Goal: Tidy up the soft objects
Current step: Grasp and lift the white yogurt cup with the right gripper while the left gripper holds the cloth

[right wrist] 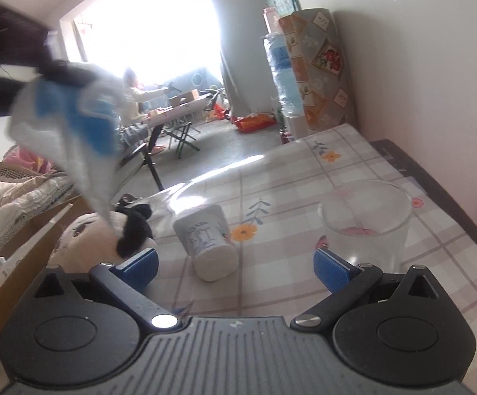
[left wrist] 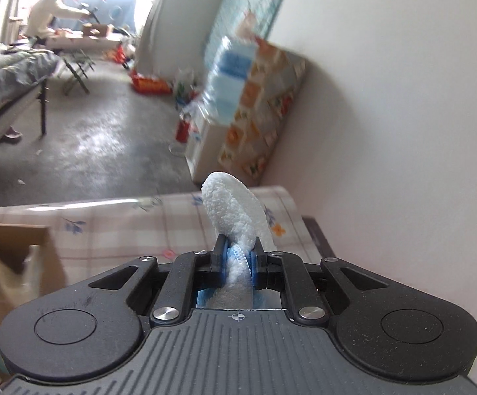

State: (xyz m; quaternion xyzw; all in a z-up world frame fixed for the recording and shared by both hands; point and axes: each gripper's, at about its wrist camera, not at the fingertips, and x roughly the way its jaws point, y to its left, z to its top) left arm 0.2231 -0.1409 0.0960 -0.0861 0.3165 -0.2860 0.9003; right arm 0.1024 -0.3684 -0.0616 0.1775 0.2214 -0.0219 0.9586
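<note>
Left gripper (left wrist: pixel 237 255) is pointing forward and somewhat down over the far edge of the checked tablecloth (left wrist: pixel 123 230), jaws clamped nearly together on a white terry cloth with blue trim (left wrist: pixel 235 210). The cloth is sticking up and out past the fingertips as a folded lobe and trailing back between the pads toward the gripper body. From the right wrist view the same cloth (right wrist: pixel 70 131) is hanging in the air up and to the left of the right jaws, heavily motion-blurred, its lower tip dangling just above a black-and-white plush toy (right wrist: pixel 120 230); whether tip and toy are touching I can't tell. The dark blurred mass above the cloth is the left gripper body, detail not readable. Right gripper (right wrist: pixel 237 268) is sitting low over the table, angled slightly down, jaws standing wide apart and gripping nothing. Between and just ahead of the right jaws a white patterned cup (right wrist: pixel 209 247) is lying on its side, its base end facing the camera. A clear plastic cup (right wrist: pixel 366 223) is standing upright just beyond the right fingertip. The plush is lying just past the left fingertip, partly hidden by it, beside a cardboard box (right wrist: pixel 24 253) that is cut off at the frame edge. Box contents are too blurred to make out in either view.
</note>
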